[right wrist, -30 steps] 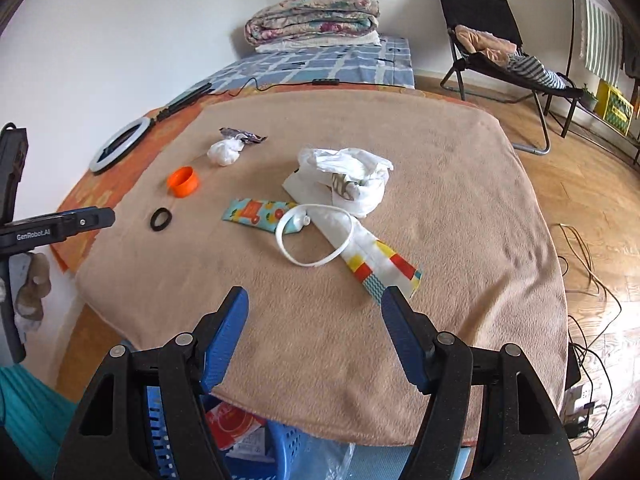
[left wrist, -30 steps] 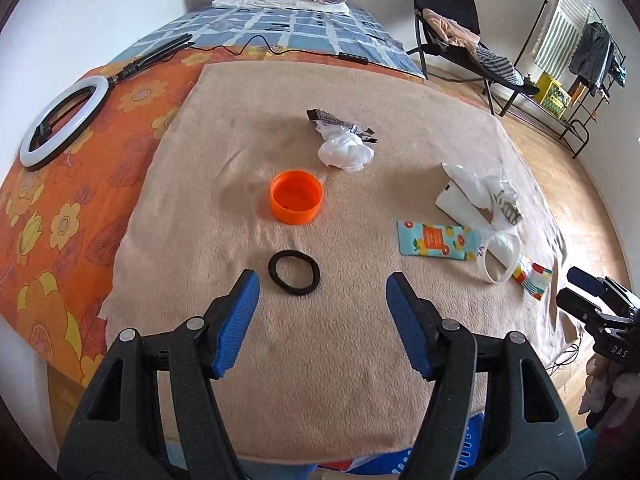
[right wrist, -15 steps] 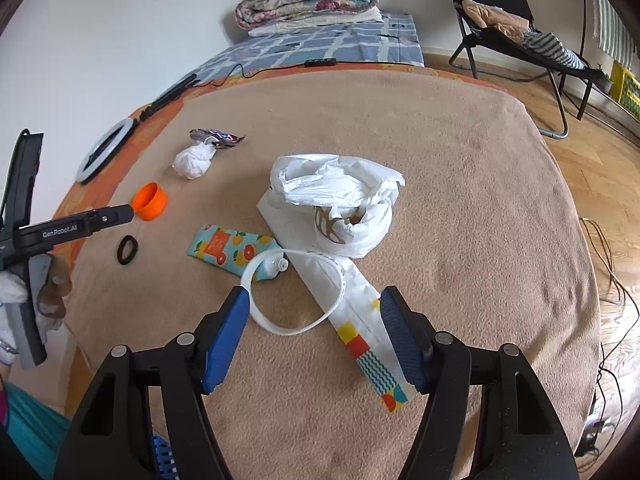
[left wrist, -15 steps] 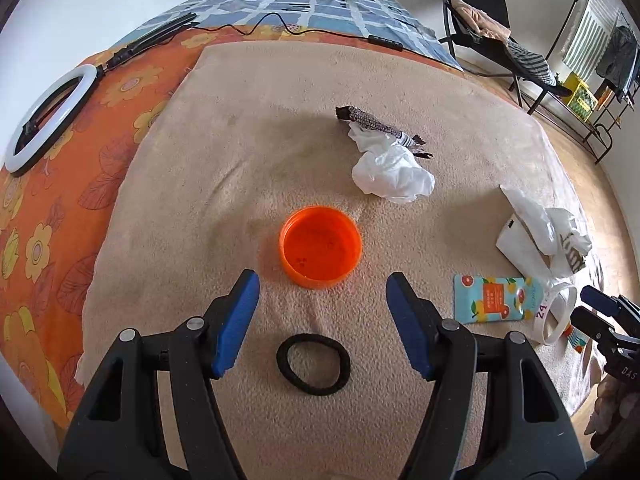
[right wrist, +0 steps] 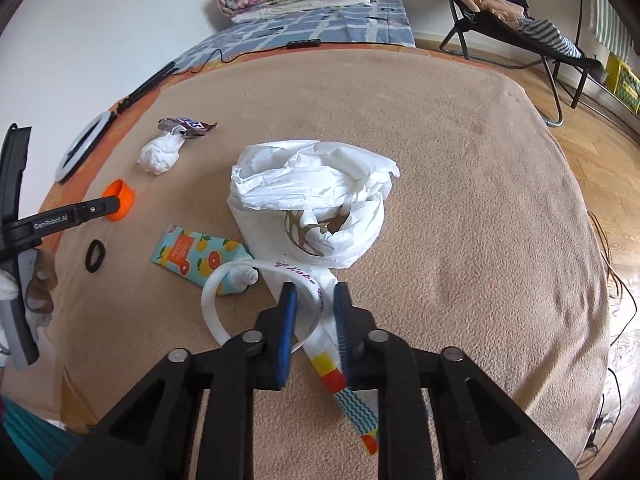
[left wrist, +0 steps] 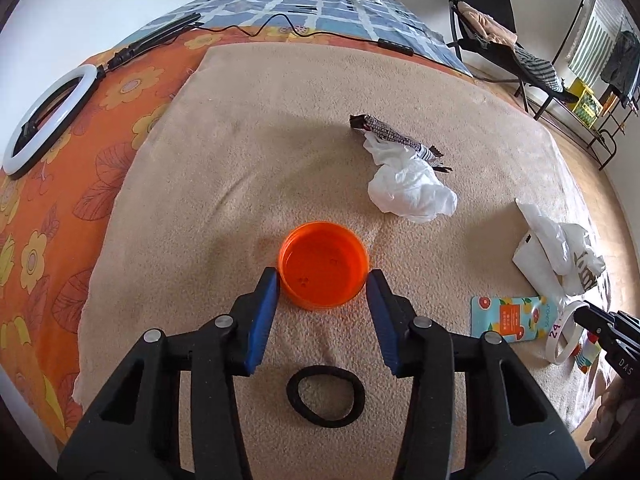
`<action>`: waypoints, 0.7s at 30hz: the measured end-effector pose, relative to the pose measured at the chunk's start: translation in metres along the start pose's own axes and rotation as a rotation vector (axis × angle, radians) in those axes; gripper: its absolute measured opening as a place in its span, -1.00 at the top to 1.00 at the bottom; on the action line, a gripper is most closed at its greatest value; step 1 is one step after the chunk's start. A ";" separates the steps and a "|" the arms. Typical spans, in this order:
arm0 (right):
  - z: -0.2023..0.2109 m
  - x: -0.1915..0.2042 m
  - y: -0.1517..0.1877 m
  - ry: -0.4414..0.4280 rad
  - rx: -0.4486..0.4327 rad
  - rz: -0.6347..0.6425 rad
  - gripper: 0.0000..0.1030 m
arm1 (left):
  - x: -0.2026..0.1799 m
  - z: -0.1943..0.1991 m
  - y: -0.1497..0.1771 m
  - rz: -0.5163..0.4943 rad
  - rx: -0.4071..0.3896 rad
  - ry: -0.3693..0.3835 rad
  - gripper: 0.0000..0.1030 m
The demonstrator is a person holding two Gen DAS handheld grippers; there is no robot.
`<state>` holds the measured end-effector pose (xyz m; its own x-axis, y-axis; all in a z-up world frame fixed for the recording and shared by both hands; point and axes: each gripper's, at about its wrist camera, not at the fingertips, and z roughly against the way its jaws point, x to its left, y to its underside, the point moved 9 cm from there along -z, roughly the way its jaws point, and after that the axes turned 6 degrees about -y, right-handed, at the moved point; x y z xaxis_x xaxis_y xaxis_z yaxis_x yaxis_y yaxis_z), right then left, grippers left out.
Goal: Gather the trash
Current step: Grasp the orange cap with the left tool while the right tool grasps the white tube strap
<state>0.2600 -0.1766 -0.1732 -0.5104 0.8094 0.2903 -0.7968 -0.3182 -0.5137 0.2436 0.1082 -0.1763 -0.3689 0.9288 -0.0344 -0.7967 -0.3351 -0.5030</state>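
Left wrist view shows my left gripper [left wrist: 322,276] narrowed around the orange cap [left wrist: 324,265], one pad at each side of its rim so it cannot roll; whether the pads press it yet, I cannot tell. A black hair tie [left wrist: 325,396] lies just nearer me than the cap, and crumpled tissue [left wrist: 412,190] lies beyond it to the right. My right gripper [right wrist: 314,296], well right of the cap, stands nearly closed over the white ring [right wrist: 262,300] and paper strip [right wrist: 320,344], probably to lift both together.
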 end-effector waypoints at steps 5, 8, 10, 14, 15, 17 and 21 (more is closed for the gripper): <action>0.005 0.000 -0.003 -0.008 -0.020 -0.009 0.89 | 0.001 0.006 -0.002 0.001 -0.023 -0.002 0.11; 0.009 0.005 -0.005 -0.017 -0.036 0.000 0.90 | 0.000 0.011 -0.003 -0.007 -0.035 -0.001 0.11; 0.012 0.008 -0.007 -0.025 -0.046 0.005 0.91 | -0.002 0.016 -0.003 -0.017 -0.045 -0.001 0.11; 0.021 0.015 -0.010 -0.041 -0.068 0.008 0.91 | -0.010 0.029 -0.003 -0.047 -0.068 0.005 0.11; 0.023 0.018 -0.010 -0.044 -0.074 0.013 0.91 | -0.013 0.033 -0.002 -0.053 -0.073 0.014 0.11; 0.029 0.022 -0.013 -0.045 -0.088 0.025 0.91 | -0.018 0.042 0.000 -0.065 -0.081 0.029 0.12; 0.043 0.030 -0.015 -0.058 -0.116 0.039 0.91 | -0.028 0.061 0.007 -0.097 -0.100 0.056 0.12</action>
<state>0.2426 -0.1690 -0.1221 -0.5608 0.7668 0.3123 -0.7347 -0.2869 -0.6148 0.2189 0.0701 -0.1257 -0.2626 0.9645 -0.0284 -0.7745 -0.2283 -0.5900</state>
